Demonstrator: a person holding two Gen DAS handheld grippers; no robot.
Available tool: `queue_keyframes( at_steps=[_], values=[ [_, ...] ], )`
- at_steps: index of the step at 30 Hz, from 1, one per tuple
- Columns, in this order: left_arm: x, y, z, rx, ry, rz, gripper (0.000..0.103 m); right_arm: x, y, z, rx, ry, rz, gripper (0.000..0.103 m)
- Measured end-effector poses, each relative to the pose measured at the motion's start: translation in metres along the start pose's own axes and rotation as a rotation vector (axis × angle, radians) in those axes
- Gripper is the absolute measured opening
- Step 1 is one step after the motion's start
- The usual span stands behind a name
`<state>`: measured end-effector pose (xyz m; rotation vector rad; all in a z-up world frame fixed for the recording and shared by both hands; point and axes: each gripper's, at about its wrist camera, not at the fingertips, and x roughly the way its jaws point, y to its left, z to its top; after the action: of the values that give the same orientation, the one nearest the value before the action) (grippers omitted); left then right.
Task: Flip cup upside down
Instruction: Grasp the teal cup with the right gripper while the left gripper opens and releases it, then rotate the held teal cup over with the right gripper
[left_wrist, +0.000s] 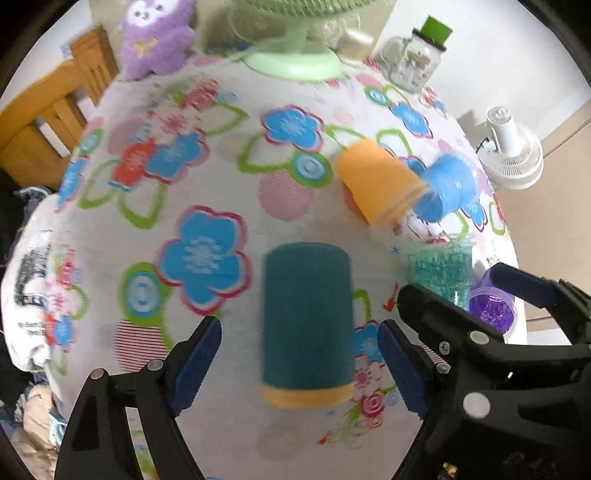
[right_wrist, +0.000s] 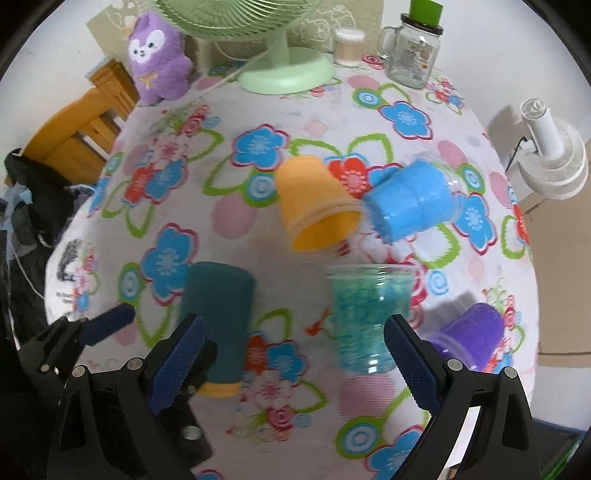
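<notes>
A dark teal cup (left_wrist: 306, 317) with a yellow rim lies on the flowered tablecloth (left_wrist: 207, 177), between the open fingers of my left gripper (left_wrist: 301, 363), not gripped. It also shows in the right wrist view (right_wrist: 218, 314), behind the left finger there. My right gripper (right_wrist: 295, 358) is open, with a clear cup of turquoise filling (right_wrist: 364, 317) upright just ahead between its fingers. An orange cup (right_wrist: 314, 203) and a light blue cup (right_wrist: 412, 197) lie tipped further back. A purple cup (right_wrist: 474, 334) lies at the right.
At the table's far edge stand a green fan (right_wrist: 284, 70), a purple plush toy (right_wrist: 159, 55), a glass jar with a green lid (right_wrist: 415, 48) and a small cotton-swab jar (right_wrist: 349, 40). A wooden chair (right_wrist: 81, 122) is left, a white fan (right_wrist: 550, 155) right.
</notes>
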<state>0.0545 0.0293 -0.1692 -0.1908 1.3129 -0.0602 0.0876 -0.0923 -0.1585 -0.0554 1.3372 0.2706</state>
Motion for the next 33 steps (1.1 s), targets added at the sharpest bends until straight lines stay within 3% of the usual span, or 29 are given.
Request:
queue_keyframes(
  at_steps=[9,19,22,28,33],
  values=[
    [-0.01,0.045,0.003,0.042,-0.018,0.075,0.088,0.022,0.034,0.001,0.05,0.023,0.02,0.099],
    [0.019,0.069,0.005,0.097,0.03,0.152,0.088,0.069,0.048,0.01,0.083,0.096,-0.007,0.097],
    [0.028,0.073,0.007,0.105,0.047,0.157,0.088,0.083,0.048,0.012,0.094,0.122,-0.016,0.094],
    [0.042,0.079,0.01,0.117,0.073,0.168,0.088,0.106,0.043,0.011,0.155,0.188,0.013,0.078],
    [0.05,0.084,0.012,0.115,0.094,0.173,0.088,0.107,0.056,0.013,0.077,0.169,-0.045,0.069]
  ],
)
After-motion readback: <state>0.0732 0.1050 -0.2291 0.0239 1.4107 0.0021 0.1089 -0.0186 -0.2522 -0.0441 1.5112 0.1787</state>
